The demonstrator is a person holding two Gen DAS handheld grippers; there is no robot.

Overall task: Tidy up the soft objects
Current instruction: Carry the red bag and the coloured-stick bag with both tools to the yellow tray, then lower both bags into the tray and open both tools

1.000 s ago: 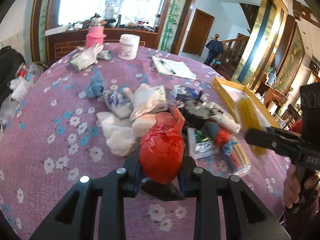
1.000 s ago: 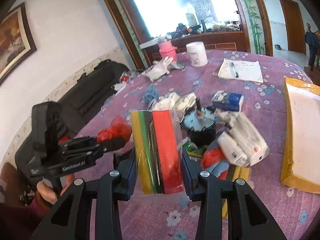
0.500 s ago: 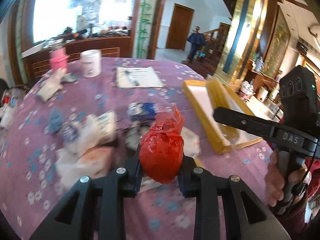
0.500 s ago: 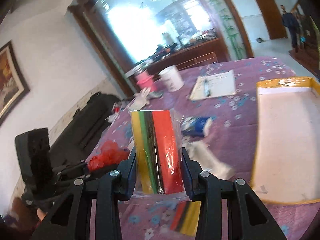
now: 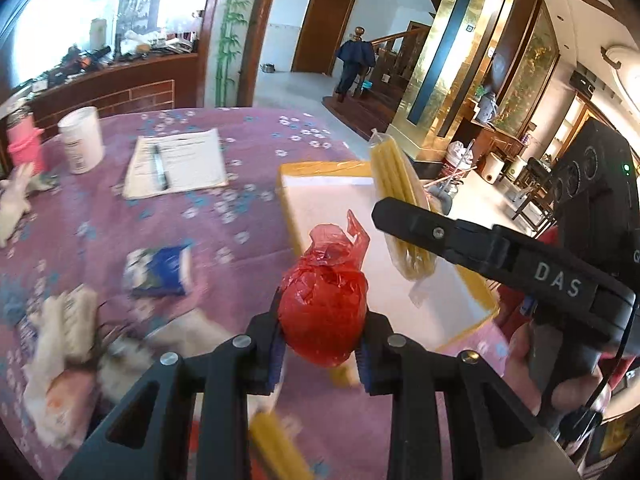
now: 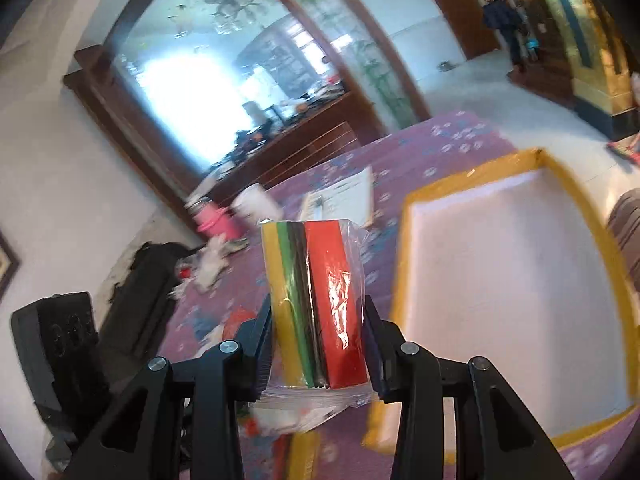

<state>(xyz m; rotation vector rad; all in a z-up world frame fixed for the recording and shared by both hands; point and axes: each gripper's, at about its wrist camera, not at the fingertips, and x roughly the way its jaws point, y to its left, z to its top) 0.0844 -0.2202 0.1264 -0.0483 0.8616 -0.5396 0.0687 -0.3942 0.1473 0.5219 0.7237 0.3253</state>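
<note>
Left wrist view: the red plastic bundle (image 5: 323,312) sits clamped between the left gripper (image 5: 320,354) fingers, raised over the purple surface (image 5: 248,148) just beside the yellow-rimmed tray (image 5: 320,169) at its right edge. The right gripper (image 6: 318,354) fingers pinch the clear pack of coloured sheets (image 6: 316,300) upright beside that tray.

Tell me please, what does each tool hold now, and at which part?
The left tool grips the red plastic bag bundle by its lower sides. The right tool grips the clear packet of coloured strips by its two long edges, near the lower end.
</note>
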